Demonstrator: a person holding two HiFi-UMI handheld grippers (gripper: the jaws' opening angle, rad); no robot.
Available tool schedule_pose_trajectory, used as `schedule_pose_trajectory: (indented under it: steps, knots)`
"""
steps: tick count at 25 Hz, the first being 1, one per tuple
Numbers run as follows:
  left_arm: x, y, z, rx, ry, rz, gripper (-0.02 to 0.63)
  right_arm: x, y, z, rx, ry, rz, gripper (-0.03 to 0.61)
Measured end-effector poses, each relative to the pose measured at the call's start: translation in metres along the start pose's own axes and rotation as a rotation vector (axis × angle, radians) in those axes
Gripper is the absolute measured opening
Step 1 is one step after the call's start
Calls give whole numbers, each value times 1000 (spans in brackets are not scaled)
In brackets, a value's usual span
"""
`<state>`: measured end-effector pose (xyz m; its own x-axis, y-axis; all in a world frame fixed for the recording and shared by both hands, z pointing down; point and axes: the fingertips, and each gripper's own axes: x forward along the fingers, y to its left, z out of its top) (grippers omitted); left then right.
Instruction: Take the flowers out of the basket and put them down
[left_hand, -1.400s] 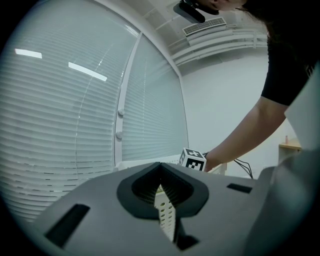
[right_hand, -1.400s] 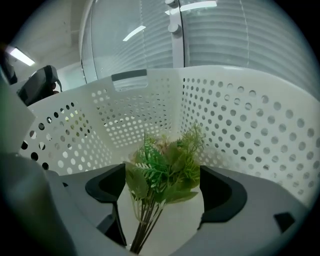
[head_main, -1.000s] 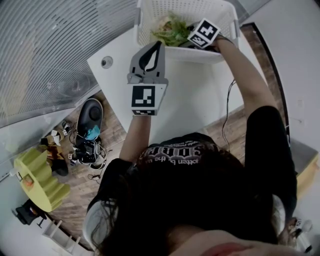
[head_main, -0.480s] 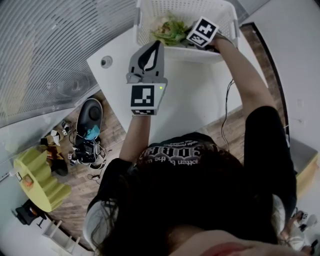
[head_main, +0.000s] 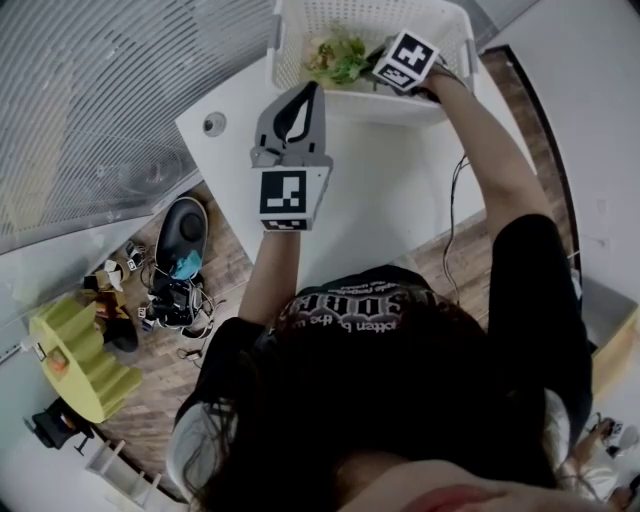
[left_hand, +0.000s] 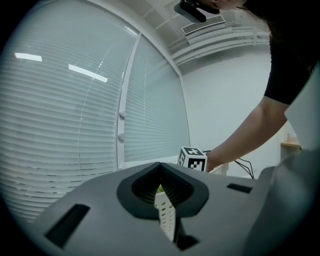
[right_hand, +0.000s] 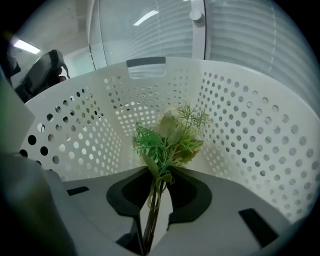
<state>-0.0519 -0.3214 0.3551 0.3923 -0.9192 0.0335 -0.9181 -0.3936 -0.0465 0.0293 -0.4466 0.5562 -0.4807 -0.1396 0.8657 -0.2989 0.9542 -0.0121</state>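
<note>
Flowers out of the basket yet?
No, the flowers sit inside the basket, with its perforated walls all around them.

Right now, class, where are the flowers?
Head view, top centre: the flowers sit inside the white basket, left of the right gripper, whose jaws have just been closing onto their stems.

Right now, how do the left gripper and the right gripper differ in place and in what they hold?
The right gripper reaches down into the white basket; the left gripper hangs outside it, above the table. The right gripper's jaws have just been closing and pinch the flowers by the stems; the left gripper's jaws are together on nothing. Both carry a marker cube.
</note>
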Motion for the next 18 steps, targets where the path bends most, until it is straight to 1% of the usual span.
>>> schedule_pose_trajectory:
  steps: [6, 10, 18]
  knots:
    - [-9, -8, 1, 7, 7, 0, 3, -18, 8, 14, -68, -39, -51, 90]
    - [-10, -11, 8, 14, -3, -3, 3, -31, 4, 27, -117, -59, -96, 78]
    - [-16, -14, 18, 22, -19, -3, 3, -59, 4, 49, -153, -114, -149, 73]
